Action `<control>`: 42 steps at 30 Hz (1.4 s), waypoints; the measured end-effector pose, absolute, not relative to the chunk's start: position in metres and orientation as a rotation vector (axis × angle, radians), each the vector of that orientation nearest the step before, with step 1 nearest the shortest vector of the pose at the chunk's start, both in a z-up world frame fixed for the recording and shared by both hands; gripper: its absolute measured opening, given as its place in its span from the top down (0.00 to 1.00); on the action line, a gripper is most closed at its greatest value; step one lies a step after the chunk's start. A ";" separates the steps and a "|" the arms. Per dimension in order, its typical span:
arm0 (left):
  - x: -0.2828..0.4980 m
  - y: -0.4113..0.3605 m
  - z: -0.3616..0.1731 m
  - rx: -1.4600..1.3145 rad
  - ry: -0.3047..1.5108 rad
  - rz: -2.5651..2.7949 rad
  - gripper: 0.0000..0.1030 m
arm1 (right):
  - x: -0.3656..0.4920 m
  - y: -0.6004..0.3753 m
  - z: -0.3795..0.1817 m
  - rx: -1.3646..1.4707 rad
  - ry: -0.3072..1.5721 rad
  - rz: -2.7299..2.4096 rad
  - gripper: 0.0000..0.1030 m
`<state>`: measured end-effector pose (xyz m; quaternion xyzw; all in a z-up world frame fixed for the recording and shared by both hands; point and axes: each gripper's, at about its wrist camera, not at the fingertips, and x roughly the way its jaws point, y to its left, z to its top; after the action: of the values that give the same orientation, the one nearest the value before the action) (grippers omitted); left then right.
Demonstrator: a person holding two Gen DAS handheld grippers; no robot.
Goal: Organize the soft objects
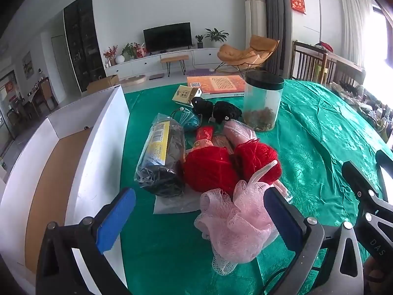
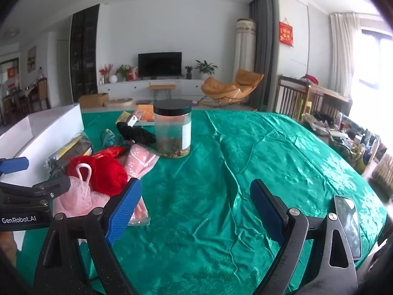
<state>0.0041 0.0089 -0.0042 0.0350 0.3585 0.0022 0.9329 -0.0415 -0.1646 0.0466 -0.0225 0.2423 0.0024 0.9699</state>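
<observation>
White card walls mark the open box (image 1: 98, 132) at the far left of the left wrist view, its brown floor bare where it shows. Just right of it, on the green satin cloth (image 1: 319, 147), lies a crinkly clear bag of dark fabric (image 1: 162, 157) with a yellow label, then two fuzzy red yarn bundles (image 1: 211, 169), and nearest the camera a frothy pink mesh bath pouf (image 1: 233, 221) with a white cord loop. Behind the heap sit black knitted pieces (image 1: 216, 109) and a hard, clear jar (image 1: 262, 103) with a black lid and brown bits at its bottom.

The left gripper (image 1: 199, 216) hangs over the pouf with its jaws wide apart, and the pouf lies against the right-hand blue ribbed pad rather than centred between the two. The right gripper (image 2: 194, 211), farther right, also stands wide apart over bare cloth, holding nothing.

Judging from this, a closing pinch may only snag loose mesh at one edge, so the pouf would stretch, slip or trail its cord over the yarn. The slick cloth could also bunch under a low pad and drag neighbours along. The box wall is close on the left, and a hasty swing might clip it.
</observation>
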 end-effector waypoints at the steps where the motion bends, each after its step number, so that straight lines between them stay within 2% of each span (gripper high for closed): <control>1: 0.005 0.009 -0.005 0.077 0.735 0.006 0.00 | -0.041 -0.164 0.046 -0.044 0.490 0.006 0.11; 16: 0.010 0.042 -0.011 0.062 0.732 0.076 0.00 | -0.043 -0.159 0.046 -0.055 0.479 0.036 0.11; 42: 0.013 0.046 -0.017 0.061 0.738 0.076 0.00 | -0.044 -0.159 0.046 -0.053 0.478 0.038 0.11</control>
<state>0.0128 0.0463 -0.0173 0.0299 0.3607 0.0372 0.9315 -0.0439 -0.1586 0.0458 -0.0261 0.2366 0.0186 0.9711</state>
